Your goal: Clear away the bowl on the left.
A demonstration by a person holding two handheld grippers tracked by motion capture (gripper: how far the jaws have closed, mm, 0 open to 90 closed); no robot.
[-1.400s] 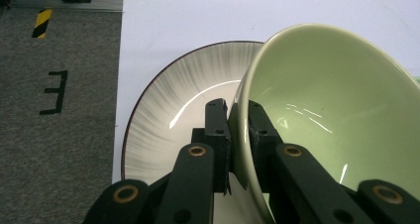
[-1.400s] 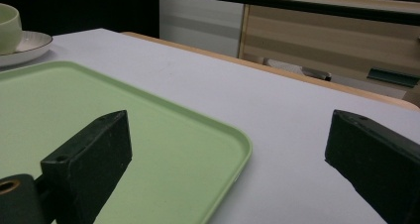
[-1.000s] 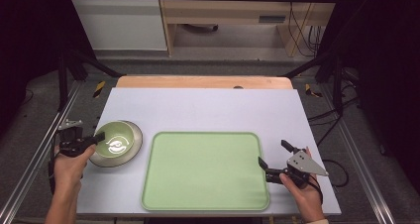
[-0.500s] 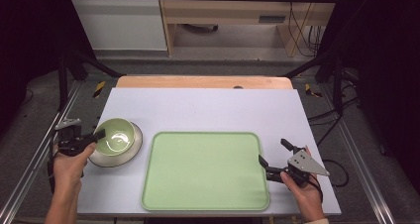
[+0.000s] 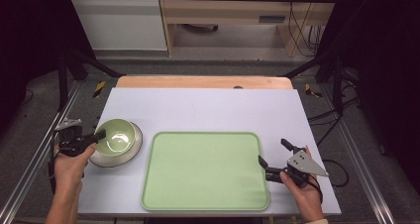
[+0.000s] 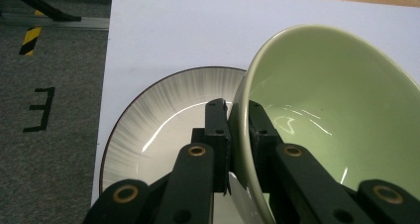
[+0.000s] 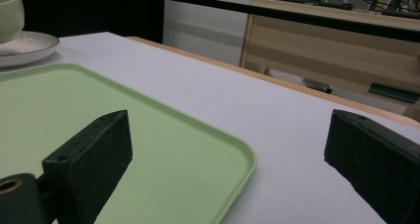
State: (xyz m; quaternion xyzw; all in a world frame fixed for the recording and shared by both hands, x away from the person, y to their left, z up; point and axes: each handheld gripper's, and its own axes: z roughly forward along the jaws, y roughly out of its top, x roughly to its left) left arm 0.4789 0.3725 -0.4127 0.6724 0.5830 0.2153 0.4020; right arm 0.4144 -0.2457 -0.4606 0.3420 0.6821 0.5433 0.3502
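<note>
your left gripper (image 6: 237, 135) pinches the green bowl's (image 6: 337, 110) rim, tilting it over the plate (image 6: 163, 130); your right gripper (image 5: 274, 160) sits wide open, empty, beside the tray (image 5: 205, 169).

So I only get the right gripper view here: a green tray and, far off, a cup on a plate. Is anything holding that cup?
Observer: Yes. It's a green bowl, and the left gripper has its jaws pinched on the rim, one inside and one outside.
Operator: Is it sitting flat on the plate?
Observer: No, it's tilted above the plate, its near edge raised.
Operator: And my gripper, where is it?
Observer: The right gripper is open at the tray's right edge, holding nothing.
</note>
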